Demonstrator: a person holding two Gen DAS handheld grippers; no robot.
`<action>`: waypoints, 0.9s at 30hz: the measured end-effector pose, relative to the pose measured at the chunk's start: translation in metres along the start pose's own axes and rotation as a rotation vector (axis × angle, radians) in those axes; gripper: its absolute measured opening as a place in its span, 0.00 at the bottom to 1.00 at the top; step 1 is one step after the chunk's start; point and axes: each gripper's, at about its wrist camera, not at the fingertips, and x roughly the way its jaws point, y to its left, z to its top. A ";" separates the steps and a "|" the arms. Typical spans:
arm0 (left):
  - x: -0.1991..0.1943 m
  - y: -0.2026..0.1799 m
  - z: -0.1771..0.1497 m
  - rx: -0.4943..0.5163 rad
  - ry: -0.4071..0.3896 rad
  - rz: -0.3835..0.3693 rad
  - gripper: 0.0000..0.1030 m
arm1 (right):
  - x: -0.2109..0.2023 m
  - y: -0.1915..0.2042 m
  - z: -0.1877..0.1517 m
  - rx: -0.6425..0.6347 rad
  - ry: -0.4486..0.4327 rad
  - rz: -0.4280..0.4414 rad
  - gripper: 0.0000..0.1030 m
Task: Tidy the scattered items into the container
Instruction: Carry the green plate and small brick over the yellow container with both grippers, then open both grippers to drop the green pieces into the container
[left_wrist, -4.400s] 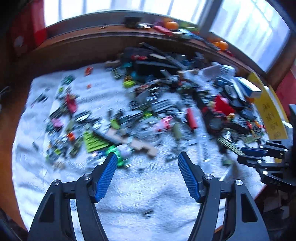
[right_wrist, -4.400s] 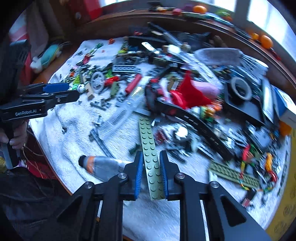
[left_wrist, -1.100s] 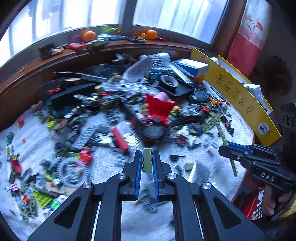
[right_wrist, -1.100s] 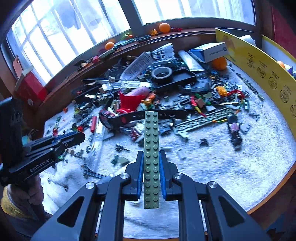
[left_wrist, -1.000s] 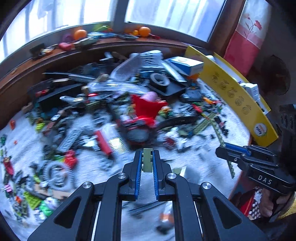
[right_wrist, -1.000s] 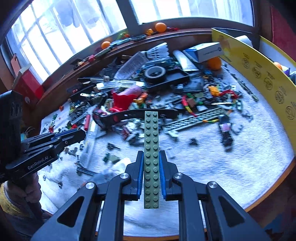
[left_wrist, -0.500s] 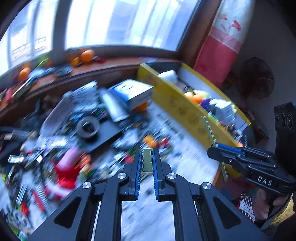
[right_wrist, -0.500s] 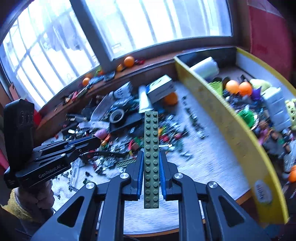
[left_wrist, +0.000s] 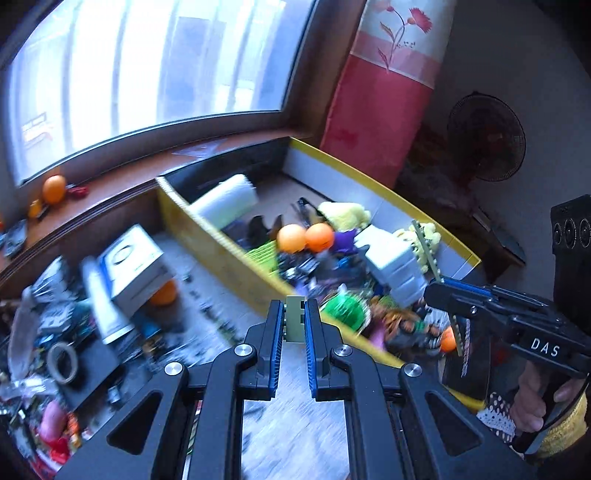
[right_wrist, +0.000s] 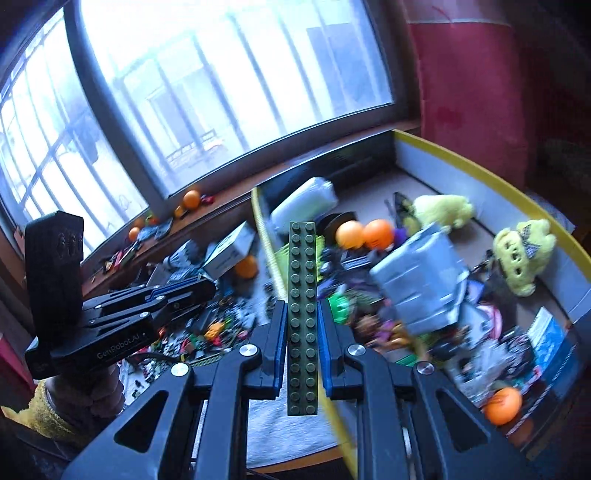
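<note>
pinching a small green brick (left_wrist: 295, 317) in the left gripper (left_wrist: 294, 325) and a long green plate (right_wrist: 303, 314) in the right gripper (right_wrist: 302, 332), both near the yellow box (right_wrist: 491, 177), likely ready for dropping in

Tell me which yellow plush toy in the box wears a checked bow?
The yellow plush toy against the yellow box's right wall wears it. The other plush, farther back near the orange balls, shows none.

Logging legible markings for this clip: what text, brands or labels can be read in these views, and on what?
"DAS": white letters on the right gripper body, left wrist view.
"GenRobot.AI": on the left gripper body, right wrist view.
White box on the table: printing too blurred to read.
Yellow container: no readable print.
</note>
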 end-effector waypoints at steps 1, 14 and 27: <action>0.005 -0.002 0.003 -0.005 0.006 -0.006 0.11 | -0.001 -0.011 0.005 0.008 -0.007 -0.006 0.14; 0.073 -0.037 0.047 0.043 0.077 0.003 0.11 | 0.028 -0.094 0.034 0.142 0.042 0.002 0.14; 0.124 -0.052 0.041 0.130 0.213 0.052 0.24 | 0.060 -0.139 0.050 0.207 0.039 -0.158 0.14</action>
